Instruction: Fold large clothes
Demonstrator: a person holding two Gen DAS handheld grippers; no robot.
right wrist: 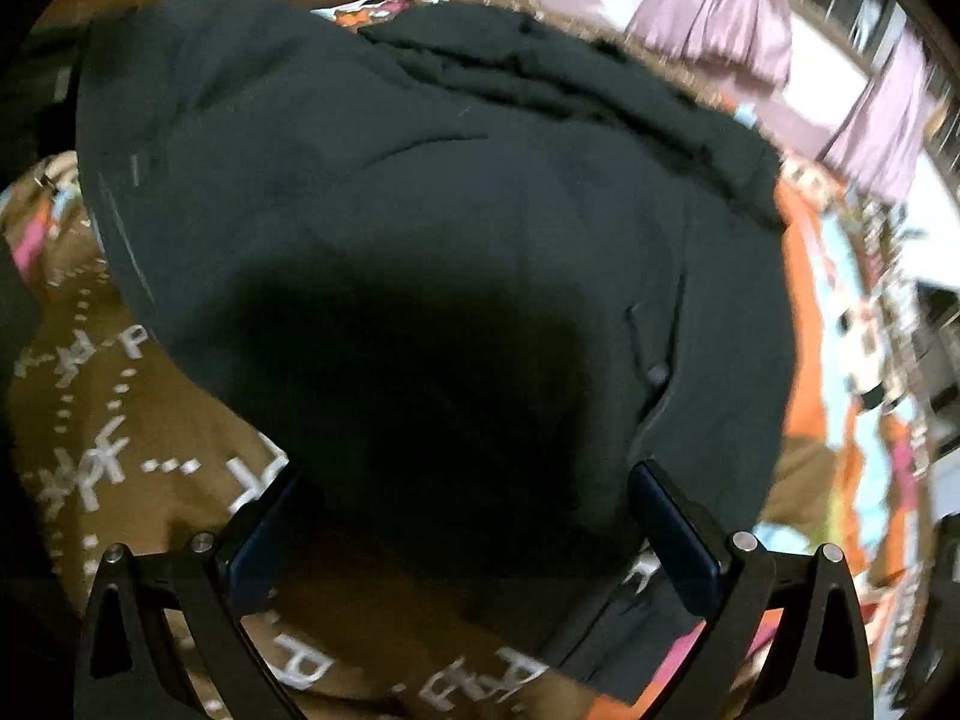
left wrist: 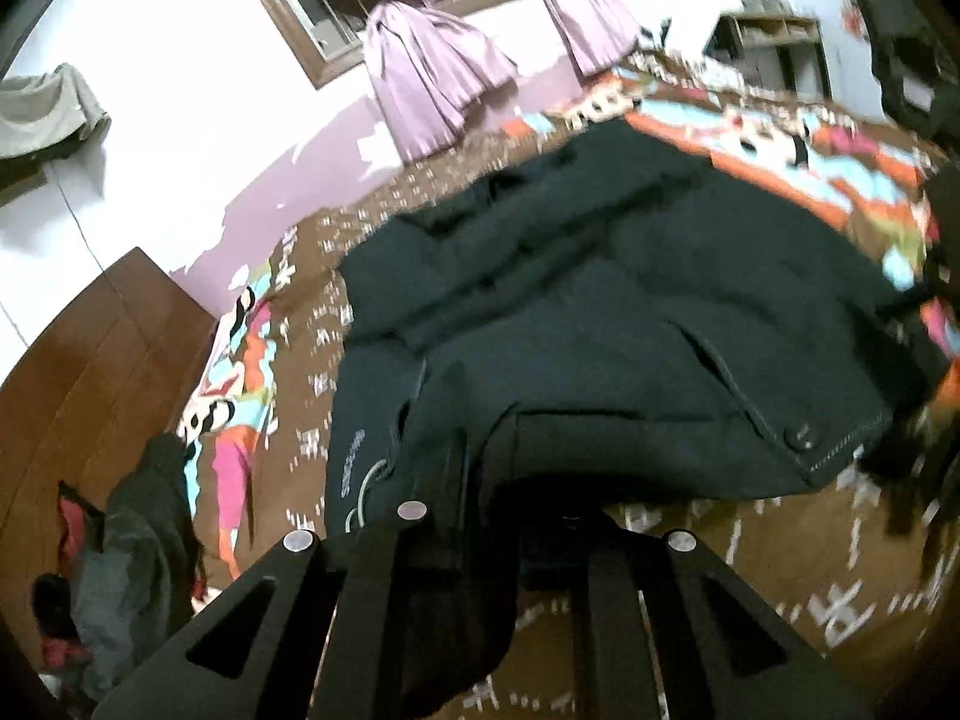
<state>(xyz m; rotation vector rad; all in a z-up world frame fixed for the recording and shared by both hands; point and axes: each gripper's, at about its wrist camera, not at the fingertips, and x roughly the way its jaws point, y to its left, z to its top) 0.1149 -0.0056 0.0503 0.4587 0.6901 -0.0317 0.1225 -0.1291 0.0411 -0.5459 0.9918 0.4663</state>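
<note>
A large dark jacket lies spread on a bed with a brown patterned bedspread. My left gripper is shut on the jacket's near hem, and dark cloth hangs down between its fingers. In the right wrist view the jacket fills most of the frame. My right gripper is open, its blue-padded fingers wide apart on either side of the jacket's near edge, just above the bedspread.
A wooden headboard and a pile of clothes are at the left. Purple curtains hang at a window behind the bed. A shelf stands at the far right.
</note>
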